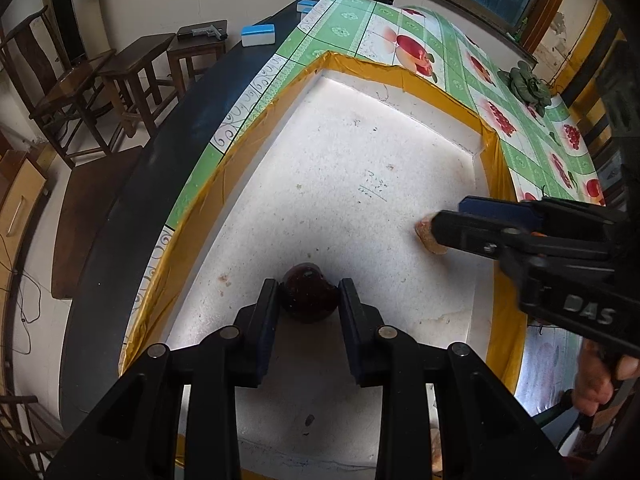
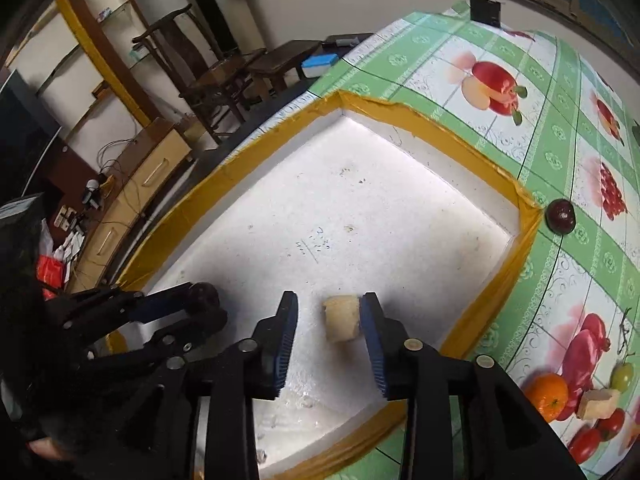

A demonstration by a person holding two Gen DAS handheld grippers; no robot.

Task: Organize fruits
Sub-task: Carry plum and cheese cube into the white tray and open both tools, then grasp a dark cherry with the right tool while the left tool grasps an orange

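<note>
Although the left gripper (image 1: 308, 300) clamps a dark red fruit (image 1: 307, 294) between its pads at six o'clock on the white foam tray (image 1: 340, 168), its fingers hide both flanks of that glossy, rounded fruit. In the right wrist view the right gripper (image 2: 328, 320) stands open: a pale, cut fruit chunk (image 2: 342, 318) lies on the tray floor against the right pad, clear of the left. Outside the tray, a second dark fruit (image 2: 561, 216) sits at three o'clock, an orange (image 2: 546, 396) near four.
</note>
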